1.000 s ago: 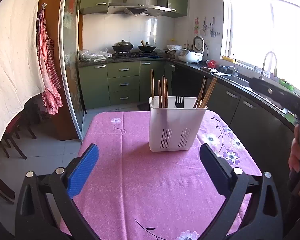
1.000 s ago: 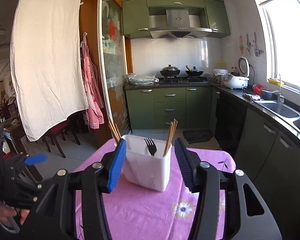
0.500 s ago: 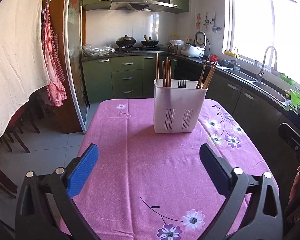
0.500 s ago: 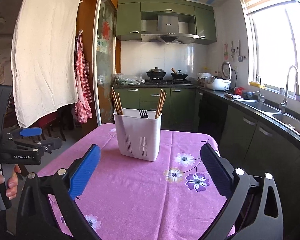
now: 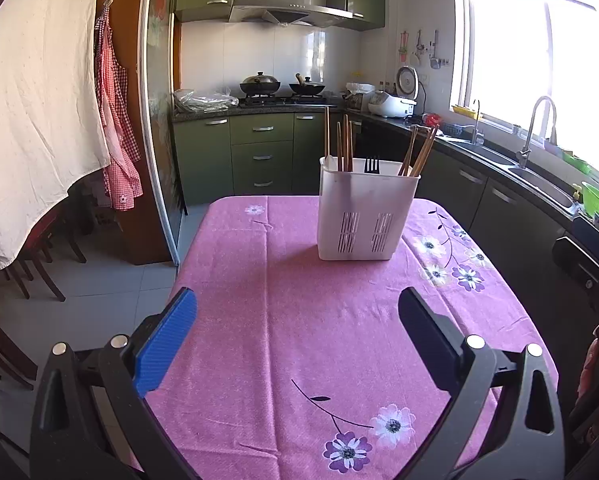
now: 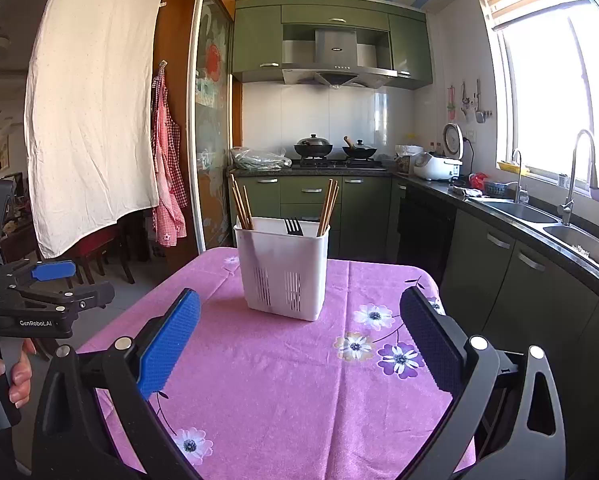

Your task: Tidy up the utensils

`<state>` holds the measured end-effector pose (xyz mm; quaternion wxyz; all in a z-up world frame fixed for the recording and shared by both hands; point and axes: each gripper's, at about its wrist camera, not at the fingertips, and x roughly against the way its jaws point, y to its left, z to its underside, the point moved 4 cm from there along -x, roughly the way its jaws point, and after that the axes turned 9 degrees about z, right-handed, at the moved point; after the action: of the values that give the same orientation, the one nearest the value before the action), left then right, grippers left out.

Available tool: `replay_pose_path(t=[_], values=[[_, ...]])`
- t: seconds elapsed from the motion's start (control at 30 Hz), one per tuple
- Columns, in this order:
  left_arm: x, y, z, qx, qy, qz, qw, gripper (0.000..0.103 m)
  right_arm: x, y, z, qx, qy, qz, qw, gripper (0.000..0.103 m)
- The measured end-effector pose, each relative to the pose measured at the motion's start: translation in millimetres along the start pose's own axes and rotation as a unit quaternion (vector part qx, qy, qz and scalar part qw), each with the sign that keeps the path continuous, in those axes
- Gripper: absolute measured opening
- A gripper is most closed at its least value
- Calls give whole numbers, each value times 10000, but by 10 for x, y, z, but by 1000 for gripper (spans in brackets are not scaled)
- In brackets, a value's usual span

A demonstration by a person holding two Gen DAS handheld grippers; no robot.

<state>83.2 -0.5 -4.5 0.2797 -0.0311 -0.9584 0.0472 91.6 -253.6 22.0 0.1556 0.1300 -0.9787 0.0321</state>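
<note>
1. A white slotted utensil holder (image 5: 365, 216) stands upright on the pink floral counter (image 5: 299, 340).
2. It holds wooden chopsticks (image 5: 417, 152) at both ends and a black fork (image 5: 372, 165) between them.
3. The left gripper (image 5: 297, 332) and right gripper (image 6: 299, 336) are spread wide and empty, well apart from the holder.
</note>
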Motion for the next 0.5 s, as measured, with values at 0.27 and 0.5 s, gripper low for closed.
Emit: replay_pose_path(t=[0.27, 0.5], values=[[0, -12, 4, -16, 3, 2, 10000, 96, 5, -13, -10, -39, 21, -43, 10000, 98], [-6, -31, -10, -35, 26, -1, 10000, 96, -13, -24, 1, -63, 61, -62, 9999, 98]])
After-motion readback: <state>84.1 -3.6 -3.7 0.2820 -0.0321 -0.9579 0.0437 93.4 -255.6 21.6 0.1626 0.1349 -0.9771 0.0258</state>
